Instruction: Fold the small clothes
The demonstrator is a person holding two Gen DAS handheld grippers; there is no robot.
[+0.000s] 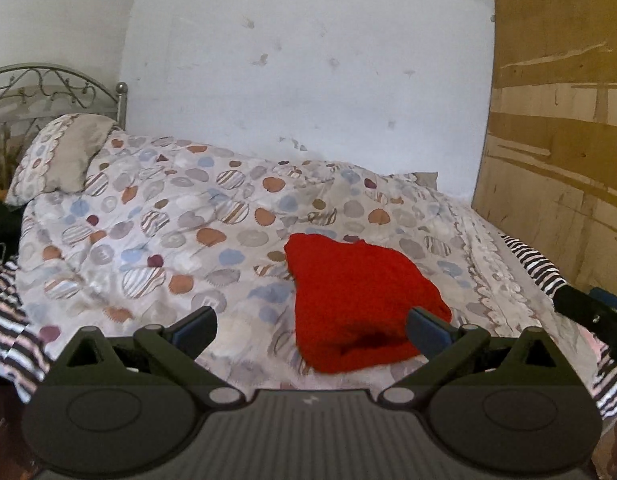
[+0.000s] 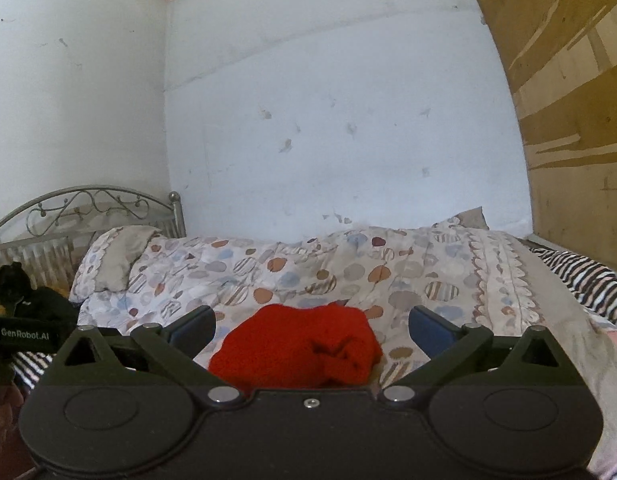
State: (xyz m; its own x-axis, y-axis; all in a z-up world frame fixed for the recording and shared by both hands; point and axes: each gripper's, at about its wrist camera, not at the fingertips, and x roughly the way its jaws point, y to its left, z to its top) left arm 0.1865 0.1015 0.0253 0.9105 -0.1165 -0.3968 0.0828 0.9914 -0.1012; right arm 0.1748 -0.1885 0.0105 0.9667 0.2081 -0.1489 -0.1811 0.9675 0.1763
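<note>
Patterned quilt [image 1: 180,216], pale scuffed wall [image 1: 308,60], seemingly metal headboard [image 1: 48,84]

A red knitted garment [image 1: 360,304] lies folded into a compact bundle on the near part of the bed, free of any grip; its near edge looks doubled over, though blurred.
</note>
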